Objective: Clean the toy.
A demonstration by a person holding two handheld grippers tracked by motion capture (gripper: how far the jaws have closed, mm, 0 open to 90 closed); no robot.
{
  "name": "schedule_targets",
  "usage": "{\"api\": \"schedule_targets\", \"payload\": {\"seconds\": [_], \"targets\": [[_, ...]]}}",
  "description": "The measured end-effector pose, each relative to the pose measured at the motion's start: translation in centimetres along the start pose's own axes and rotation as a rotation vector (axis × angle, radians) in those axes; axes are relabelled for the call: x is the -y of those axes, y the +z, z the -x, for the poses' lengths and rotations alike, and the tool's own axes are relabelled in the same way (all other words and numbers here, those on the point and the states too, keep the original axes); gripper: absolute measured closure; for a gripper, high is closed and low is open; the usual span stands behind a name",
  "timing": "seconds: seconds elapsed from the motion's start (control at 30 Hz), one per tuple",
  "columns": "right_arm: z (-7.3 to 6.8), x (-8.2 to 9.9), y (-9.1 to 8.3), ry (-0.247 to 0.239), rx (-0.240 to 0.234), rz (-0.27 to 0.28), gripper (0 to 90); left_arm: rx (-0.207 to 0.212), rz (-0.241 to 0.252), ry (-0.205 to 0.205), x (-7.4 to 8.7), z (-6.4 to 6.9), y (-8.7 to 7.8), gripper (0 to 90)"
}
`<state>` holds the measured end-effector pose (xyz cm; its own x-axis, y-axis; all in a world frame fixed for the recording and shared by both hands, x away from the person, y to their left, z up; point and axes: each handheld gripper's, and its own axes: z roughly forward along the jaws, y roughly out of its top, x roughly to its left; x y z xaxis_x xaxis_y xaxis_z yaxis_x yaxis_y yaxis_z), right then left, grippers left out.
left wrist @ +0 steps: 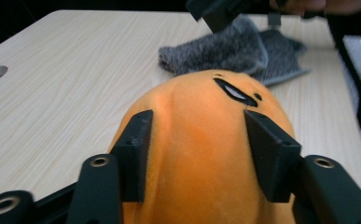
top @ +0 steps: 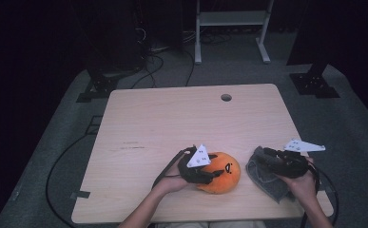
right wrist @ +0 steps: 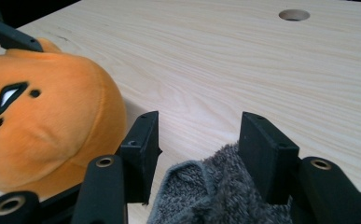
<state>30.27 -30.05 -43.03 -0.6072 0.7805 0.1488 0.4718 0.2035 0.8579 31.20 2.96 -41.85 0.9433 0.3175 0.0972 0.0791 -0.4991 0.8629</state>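
One orange plush toy (top: 221, 172) lies on the one desk (top: 172, 123), and one grey fleecy cloth (top: 262, 173) lies beside it. Two grippers are in use, the left gripper (top: 215, 175) and the right gripper (top: 265, 154). The desk top has one round hole (top: 226, 97).

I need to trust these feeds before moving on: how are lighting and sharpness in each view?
High view: dim, room black behind, table lit evenly but soft. Left gripper view: bright; orange plush sharp at the face, grey cloth a little soft. Right gripper view: bright, wood grain crisp, plush casting a faint shadow on the table.
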Motion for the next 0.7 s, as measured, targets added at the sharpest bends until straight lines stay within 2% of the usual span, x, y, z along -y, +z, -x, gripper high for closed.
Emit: {"api": "schedule_targets", "payload": {"seconds": [0.1, 0.23, 0.4, 0.47, 0.6, 0.7], "targets": [[0.1, 0.0, -0.1, 0.001, 0.0, 0.003, 47.1, 0.009, 0.001, -0.019, -0.1, -0.5, -0.1, 50.9], [0.5, 0.0, -0.3, 0.025, -0.002, 0.019, 47.5, 0.002, 0.01, -0.028, -0.5, -1.1, -0.3, 52.4], [0.5, 0.0, -0.4, 0.027, -0.006, 0.025, 47.5, -0.018, 0.027, -0.036, -1.0, -2.2, -0.6, 52.7], [0.5, 0.0, -0.4, 0.024, -0.008, 0.027, 47.5, -0.034, 0.044, -0.044, -1.4, -3.0, -1.0, 52.5], [0.5, 0.0, -0.4, 0.026, -0.01, 0.031, 47.5, -0.103, 0.037, -0.046, -1.9, -5.1, -1.5, 51.6], [0.5, -0.1, -0.5, 0.024, -0.009, 0.033, 47.4, -0.135, 0.036, -0.073, -1.6, -6.6, -1.5, 51.3]]}}
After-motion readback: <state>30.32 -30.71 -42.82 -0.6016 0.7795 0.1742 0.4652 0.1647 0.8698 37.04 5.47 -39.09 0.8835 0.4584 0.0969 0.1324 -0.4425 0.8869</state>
